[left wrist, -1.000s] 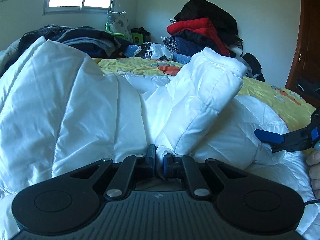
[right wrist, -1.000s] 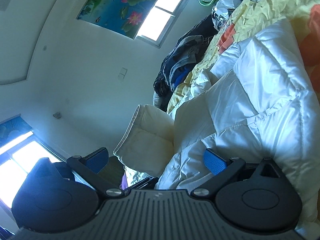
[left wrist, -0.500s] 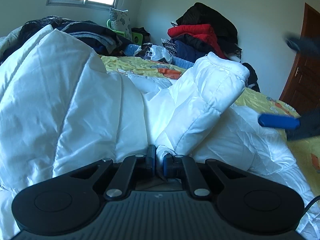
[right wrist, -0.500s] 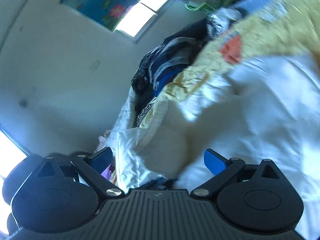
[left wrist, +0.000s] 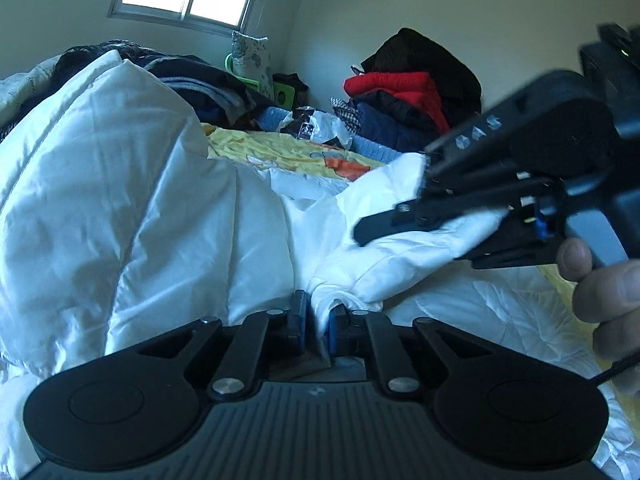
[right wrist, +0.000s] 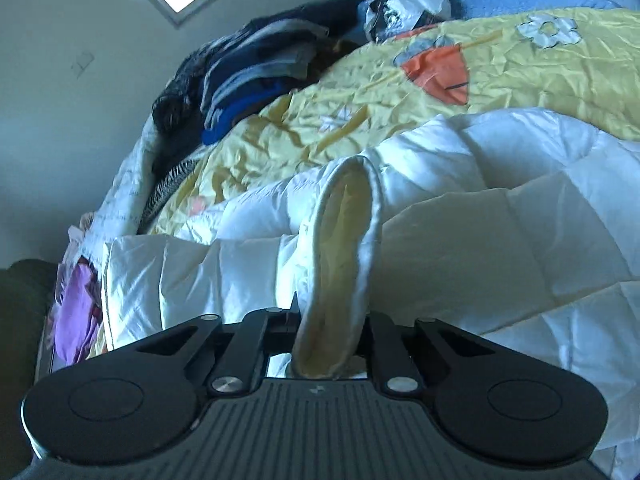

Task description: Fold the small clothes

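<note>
A white puffy jacket (left wrist: 120,200) lies across the bed, its body bulging up on the left. My left gripper (left wrist: 318,324) is clamped on a fold of its fabric at the near edge, the jaws easing open slightly with the fabric still pinched. In the left wrist view my right gripper (left wrist: 394,196) reaches in from the right onto the end of the raised sleeve (left wrist: 400,248). The right wrist view shows that gripper (right wrist: 330,336) closing on the sleeve cuff (right wrist: 344,240), whose cream lining faces the camera. The jacket body (right wrist: 520,240) spreads behind it.
A yellow printed bedsheet (right wrist: 400,80) covers the bed. Dark and red clothes are piled against the far wall (left wrist: 408,96), with more folded dark clothes by the window side (right wrist: 256,68). A hand (left wrist: 608,292) holds the right gripper. Purple cloth (right wrist: 72,312) lies at the bed's edge.
The right gripper came in from the right, rose to the sleeve end and went from wide open to closed on the cuff. The left gripper kept its hold on the jacket.
</note>
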Available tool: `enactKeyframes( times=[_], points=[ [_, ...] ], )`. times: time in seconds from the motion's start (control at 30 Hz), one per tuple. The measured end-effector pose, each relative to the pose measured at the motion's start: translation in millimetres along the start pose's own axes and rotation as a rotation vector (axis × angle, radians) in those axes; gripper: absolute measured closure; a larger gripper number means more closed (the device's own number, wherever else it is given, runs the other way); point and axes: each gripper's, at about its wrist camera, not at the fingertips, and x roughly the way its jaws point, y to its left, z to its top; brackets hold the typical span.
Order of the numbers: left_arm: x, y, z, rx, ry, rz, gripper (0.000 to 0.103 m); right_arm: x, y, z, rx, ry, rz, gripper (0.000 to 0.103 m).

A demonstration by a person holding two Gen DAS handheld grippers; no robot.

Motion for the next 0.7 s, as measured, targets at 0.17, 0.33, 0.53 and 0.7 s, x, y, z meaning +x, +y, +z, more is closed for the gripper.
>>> enactKeyframes(
  times=[0.17,0.33,0.53,0.7],
  points=[
    [-34,-22,-12,0.1,-0.196,0.099,0.044,-41,-4,2,-0.011,-0.132,0.046,0.092],
    [-79,-55,-45,0.28,-0.554,0.132,0.0,-117,-16,1,-0.026,-0.305,0.107,0.092],
    [-54,-29,-24,0.093,-0.351,0.145,0.0,-127,-87,-29,0.055,-0.274,-0.043,0.092],
    [-30,13,-11,-0.143,-0.167,0.12,0.0,-93,-119,-52,0.135,-0.233,-0.079,0.091]
  ],
)
